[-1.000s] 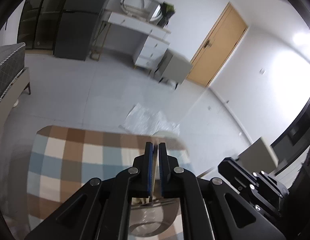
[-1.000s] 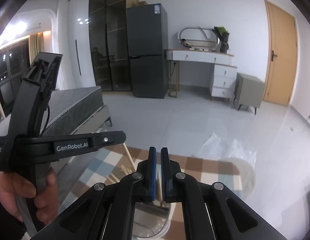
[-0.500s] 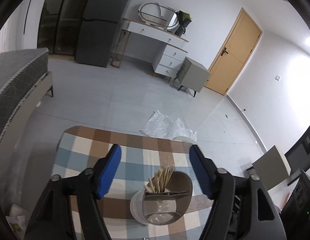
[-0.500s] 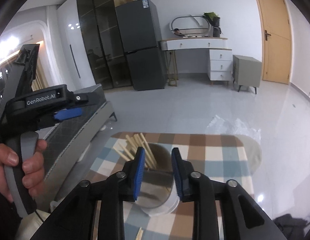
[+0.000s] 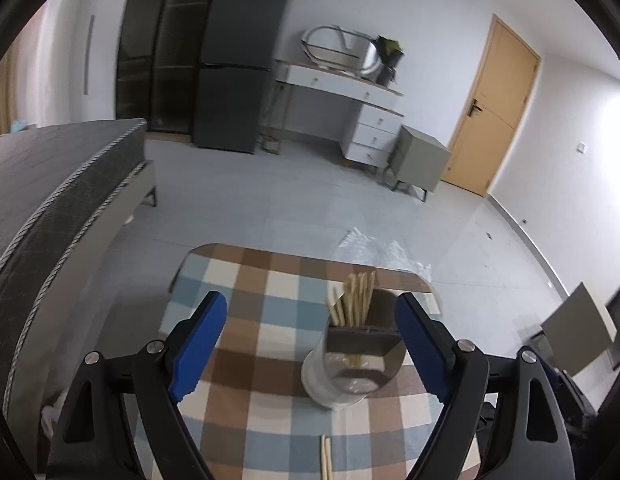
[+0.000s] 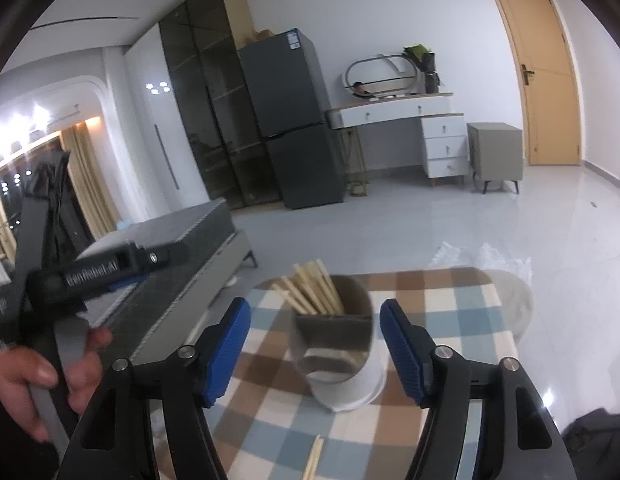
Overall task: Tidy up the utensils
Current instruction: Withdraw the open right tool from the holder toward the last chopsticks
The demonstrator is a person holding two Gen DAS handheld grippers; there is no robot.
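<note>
My left gripper (image 5: 310, 344) has just been opening; its blue pads stand wide apart with nothing pressed, the utensil holder (image 5: 342, 372) low and right of centre between them. My right gripper (image 6: 315, 344) has also just spread, framing the same holder, its chopsticks (image 6: 310, 288) upright. A loose pair of chopsticks (image 5: 325, 456) lies on the checked tablecloth (image 5: 262, 304) at bottom centre.

1. A white round holder (image 5: 334, 376) with a grey-brown inner wall stands upright on the checked tablecloth (image 5: 254, 304).
2. A bundle of pale wooden chopsticks (image 5: 352, 300) stands in its far compartment, leaning and fanned out.
3. A loose pair of chopsticks (image 5: 325, 456) lies flat on the cloth, near the holder's front.
</note>
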